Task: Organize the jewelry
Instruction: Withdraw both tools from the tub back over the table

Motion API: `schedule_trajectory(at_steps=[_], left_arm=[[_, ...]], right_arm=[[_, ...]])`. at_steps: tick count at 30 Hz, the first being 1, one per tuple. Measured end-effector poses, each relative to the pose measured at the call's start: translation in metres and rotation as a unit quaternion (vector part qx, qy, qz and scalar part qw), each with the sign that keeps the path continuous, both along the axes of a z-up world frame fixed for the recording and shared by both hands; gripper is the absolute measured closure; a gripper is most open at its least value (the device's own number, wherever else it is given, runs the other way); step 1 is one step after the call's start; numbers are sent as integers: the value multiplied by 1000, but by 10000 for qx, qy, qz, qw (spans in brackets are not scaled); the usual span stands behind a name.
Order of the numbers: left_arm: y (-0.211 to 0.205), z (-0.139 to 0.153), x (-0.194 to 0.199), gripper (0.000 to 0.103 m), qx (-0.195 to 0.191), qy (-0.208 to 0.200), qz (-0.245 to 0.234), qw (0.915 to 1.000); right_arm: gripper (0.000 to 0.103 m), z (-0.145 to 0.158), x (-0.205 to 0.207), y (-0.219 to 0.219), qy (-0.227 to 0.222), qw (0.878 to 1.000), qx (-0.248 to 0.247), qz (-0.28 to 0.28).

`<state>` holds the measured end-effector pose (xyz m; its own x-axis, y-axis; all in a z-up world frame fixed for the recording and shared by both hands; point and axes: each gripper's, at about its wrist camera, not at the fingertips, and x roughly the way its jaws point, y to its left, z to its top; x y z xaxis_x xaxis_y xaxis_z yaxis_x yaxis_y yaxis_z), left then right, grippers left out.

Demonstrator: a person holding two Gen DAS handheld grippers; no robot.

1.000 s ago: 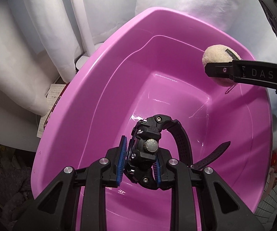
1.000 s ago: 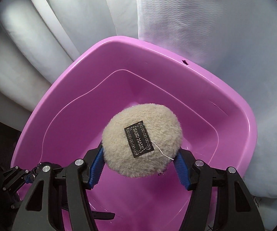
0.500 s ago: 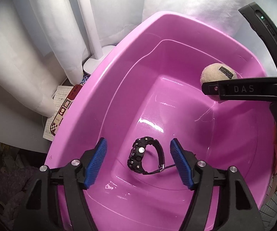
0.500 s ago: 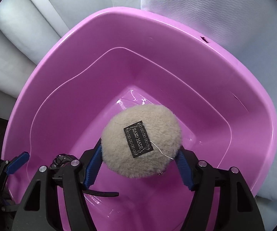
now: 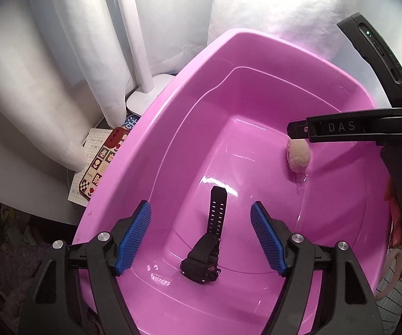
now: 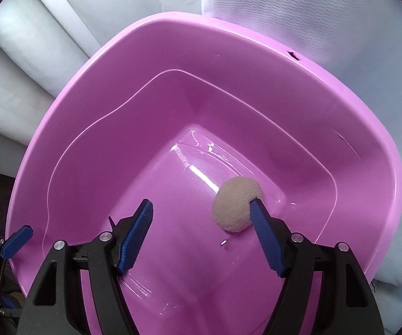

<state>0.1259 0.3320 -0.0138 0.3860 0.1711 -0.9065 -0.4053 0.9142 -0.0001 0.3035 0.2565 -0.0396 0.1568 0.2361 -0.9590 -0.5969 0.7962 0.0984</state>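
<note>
My left gripper (image 5: 201,236) has let go; its jaws gape over the black rubber-strapped watch (image 5: 205,254) on the pink plastic tub's (image 5: 173,128) floor. My right gripper (image 6: 201,236), just opening, has dropped the beige fluffy round pouch (image 6: 236,205) farther in.

text: "DAS" | on: right hand-held gripper (image 5: 298,132) finger side | colour: pale letters

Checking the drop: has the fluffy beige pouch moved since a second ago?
Yes. The pouch left the right gripper's opening jaws and lies on the basin floor.
</note>
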Motion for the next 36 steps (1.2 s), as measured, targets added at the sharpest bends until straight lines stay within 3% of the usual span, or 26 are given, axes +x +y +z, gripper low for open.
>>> schedule_trajectory(at_steps=[9,18,21,29,36], left_arm=[[-1,10,-14,28,27,-153,80,9998],[-15,30,-36,24,168,-407,104,9990],[-24,41,-45,17,291,-551,104,9980],[-62,72,-68,9,590,-946,12,9938],[-118,85,-83,6,621,-1121,-277,9914]], right_arm=[[34,15,-19,-6,-216,9995,243,-29],[34,51,-55,-34,-734,9942,760,-209],[34,63,-71,-48,-981,9906,905,-297],[34,96,-111,-121,-1343,9800,1299,-680],[30,89,-157,-222,-1564,9690,1455,-1245]])
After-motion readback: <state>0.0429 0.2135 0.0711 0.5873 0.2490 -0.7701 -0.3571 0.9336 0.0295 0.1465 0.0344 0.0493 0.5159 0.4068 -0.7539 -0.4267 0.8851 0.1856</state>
